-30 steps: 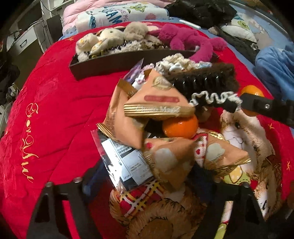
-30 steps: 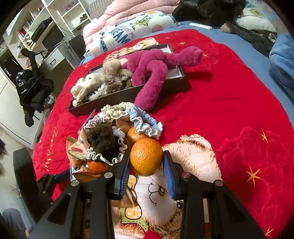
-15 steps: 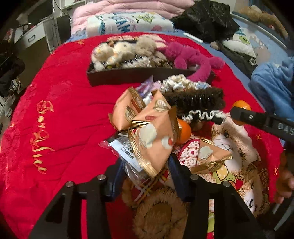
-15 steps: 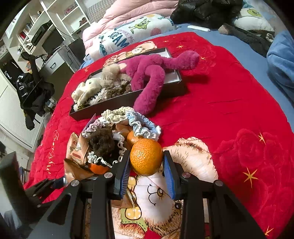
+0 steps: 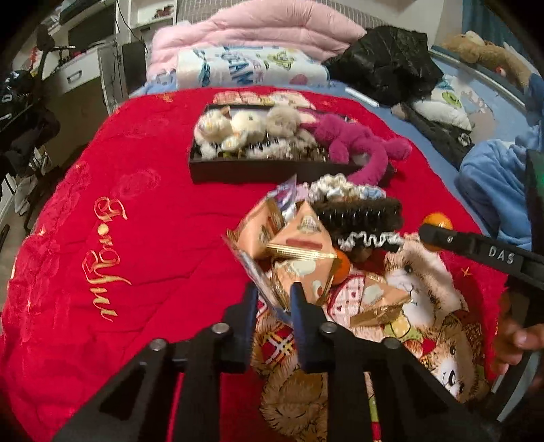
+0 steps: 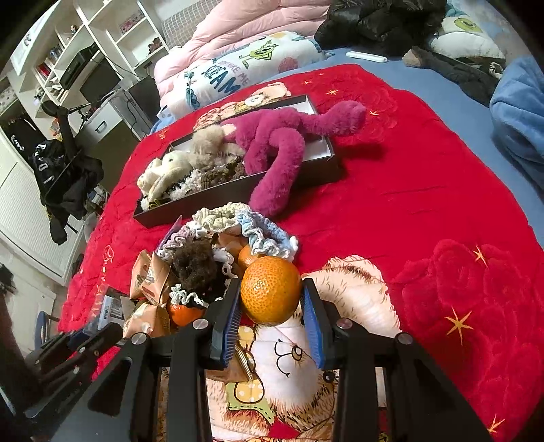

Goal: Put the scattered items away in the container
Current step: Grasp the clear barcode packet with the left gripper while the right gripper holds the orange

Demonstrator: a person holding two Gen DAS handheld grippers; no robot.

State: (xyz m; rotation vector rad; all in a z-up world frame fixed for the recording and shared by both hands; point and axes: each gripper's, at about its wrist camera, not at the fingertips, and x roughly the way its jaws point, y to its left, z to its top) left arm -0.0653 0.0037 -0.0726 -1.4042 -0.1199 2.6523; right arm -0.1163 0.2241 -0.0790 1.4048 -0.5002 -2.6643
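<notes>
Left gripper (image 5: pixel 272 299) jaws closing on crinkly, light snack packet (image 5: pixel 299 278), apparently by its edge; right gripper (image 6: pixel 270 316) clamped across firm orange (image 6: pixel 271 289), short of box (image 6: pixel 238 193).

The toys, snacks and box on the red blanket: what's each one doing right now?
Left tool: closing on a clear plastic packet.
Right tool: gripping a round orange tangerine.
Dark shallow box: open, partly filled.
Magenta plush toy: draped over the box's edge.

a home bedroom; a bed under a red embroidered quilt (image 5: pixel 102 210) spreads ahead of the jaws; beyond them lie a rolled pink duvet (image 5: pixel 258 30) and cartoon-print blanket (image 6: pixel 244 71); white shelving (image 6: pixel 102 37) stands far left
</notes>
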